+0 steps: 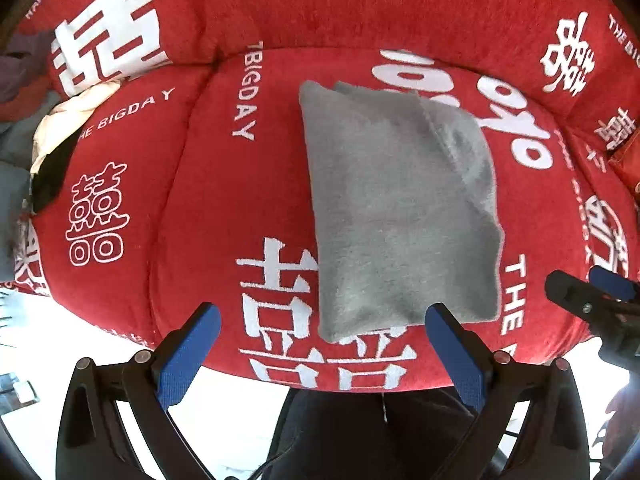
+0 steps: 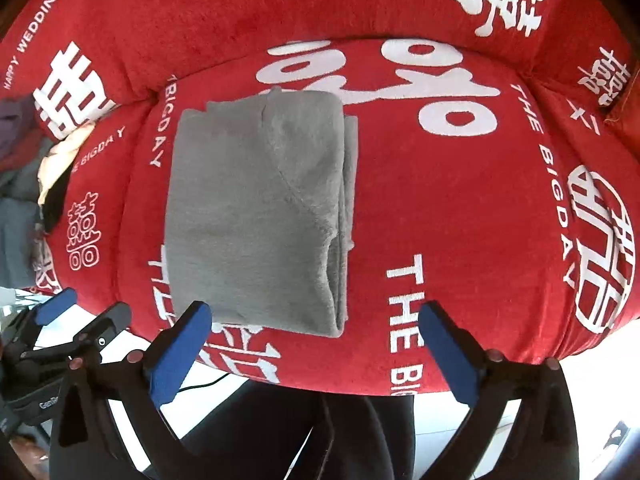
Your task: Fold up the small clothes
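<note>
Blue-padded fingers of the left gripper (image 1: 322, 312) stand wide apart at the near edge of the sofa seat (image 1: 224, 200), holding nothing; one pad (image 1: 440, 316) overlaps the near right corner of the grey garment (image 1: 400, 208) in the left wrist view, though whether it touches the cloth cannot be told. The right gripper (image 2: 316, 312) is likewise spread open and empty, its left pad (image 2: 198, 316) just at the garment's near left corner.

That grey garment (image 2: 260, 208) is the task's thing: a soft fleecy piece folded into a neat rectangle, lying flat on the middle of the red seat cushion, its long side running from the front edge toward the backrest. Layered edges show along its right side, and a diagonal seam crosses its top.

Around the garment, the cushion's red cover carries large white characters and the words "THE BIGDAY". Beyond the garment rises the backrest (image 2: 280, 8) in the same red print. Well to the left of the garment, at the seat's far end, lies a pile of other clothes (image 1: 60, 128) in cream, black and grey. Nearer than the garment, below the seat's front edge, the person's dark trousers (image 1: 380, 432) show against a pale floor (image 1: 80, 332).
</note>
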Motion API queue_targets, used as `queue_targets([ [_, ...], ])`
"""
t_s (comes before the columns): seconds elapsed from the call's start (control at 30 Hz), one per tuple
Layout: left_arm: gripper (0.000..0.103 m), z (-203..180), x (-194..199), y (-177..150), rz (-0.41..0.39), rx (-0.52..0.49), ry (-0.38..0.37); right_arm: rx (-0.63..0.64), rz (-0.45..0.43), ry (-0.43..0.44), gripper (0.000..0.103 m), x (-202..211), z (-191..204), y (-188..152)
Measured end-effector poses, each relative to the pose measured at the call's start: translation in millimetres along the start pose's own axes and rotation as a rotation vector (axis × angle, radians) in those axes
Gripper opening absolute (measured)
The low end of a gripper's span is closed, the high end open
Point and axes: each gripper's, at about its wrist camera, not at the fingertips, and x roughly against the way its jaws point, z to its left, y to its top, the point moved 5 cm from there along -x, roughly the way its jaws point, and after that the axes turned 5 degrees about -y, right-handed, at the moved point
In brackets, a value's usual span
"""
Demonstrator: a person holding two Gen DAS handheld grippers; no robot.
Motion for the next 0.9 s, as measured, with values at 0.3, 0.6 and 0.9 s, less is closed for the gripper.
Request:
queue_targets([
  [0.3, 0.102, -0.2, 33.1, 1.3, -0.029, 0.008, 0.017, -0.035, 0.002, 0.028, 0.103, 29.5, 7.9, -4.2],
  [0.6, 0.102, 5.2, 48.1, -0.2, -0.039, 0.006, 0.037, -0.031, -0.007, 0.015, 0.103, 45.0, 17.2, -1.6],
  [0.9, 0.102, 11.7, 56.4, 2.8, -0.047, 0.016, 0.033, -0.023, 0.007, -0.004, 0.103, 47.8, 22.8, -2.3],
])
